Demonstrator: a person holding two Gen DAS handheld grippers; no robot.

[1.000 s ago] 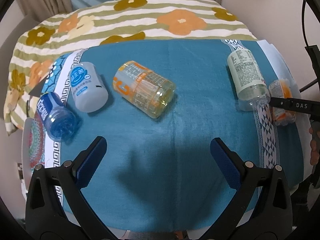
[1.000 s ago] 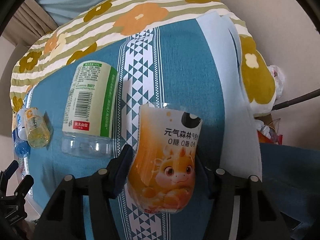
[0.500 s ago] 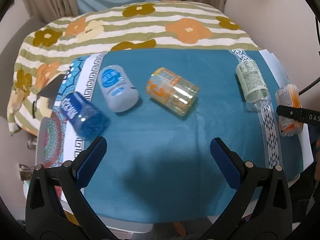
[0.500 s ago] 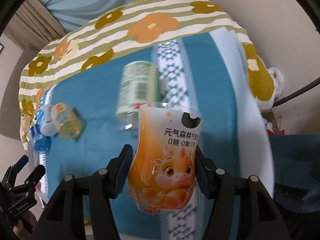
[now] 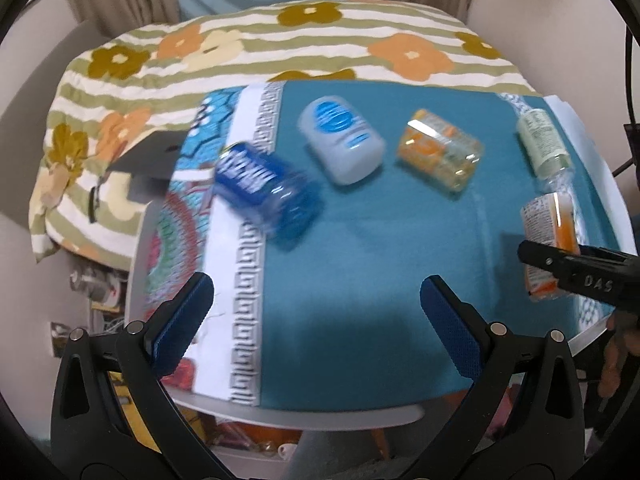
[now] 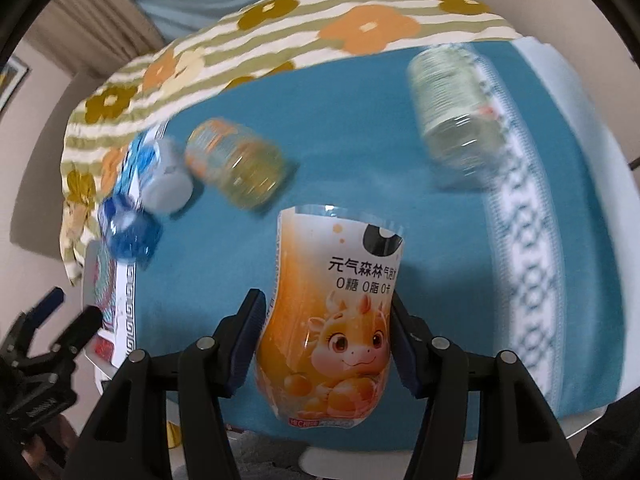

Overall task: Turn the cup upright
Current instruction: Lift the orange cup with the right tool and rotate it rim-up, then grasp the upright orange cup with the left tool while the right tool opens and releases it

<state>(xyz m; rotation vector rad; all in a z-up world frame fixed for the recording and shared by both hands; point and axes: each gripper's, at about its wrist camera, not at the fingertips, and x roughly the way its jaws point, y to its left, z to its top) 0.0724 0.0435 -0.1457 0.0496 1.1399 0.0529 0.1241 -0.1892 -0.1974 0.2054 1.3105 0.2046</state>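
My right gripper (image 6: 326, 332) is shut on an orange cartoon-dragon cup (image 6: 334, 308), held off the blue cloth with its open rim pointing away from me. In the left wrist view that cup (image 5: 546, 240) hangs at the far right, clamped by the right gripper's black fingers (image 5: 576, 270). My left gripper (image 5: 316, 312) is open and empty above the near table edge. Several other cups lie on their sides: a blue one (image 5: 266, 194), a white one (image 5: 342, 144), a clear orange one (image 5: 438, 156) and a green-labelled one (image 5: 544, 144).
A blue patterned cloth (image 5: 360, 260) covers the round table, with a floral striped cover (image 5: 280, 44) behind. A dark grey card (image 5: 148, 160) lies at the left edge. Clutter sits on the floor below the table's front rim (image 5: 300, 412).
My right gripper lifted the orange cup and swung left, toward the table's middle. My left gripper pulled back and left, so the lying cups look smaller and farther.
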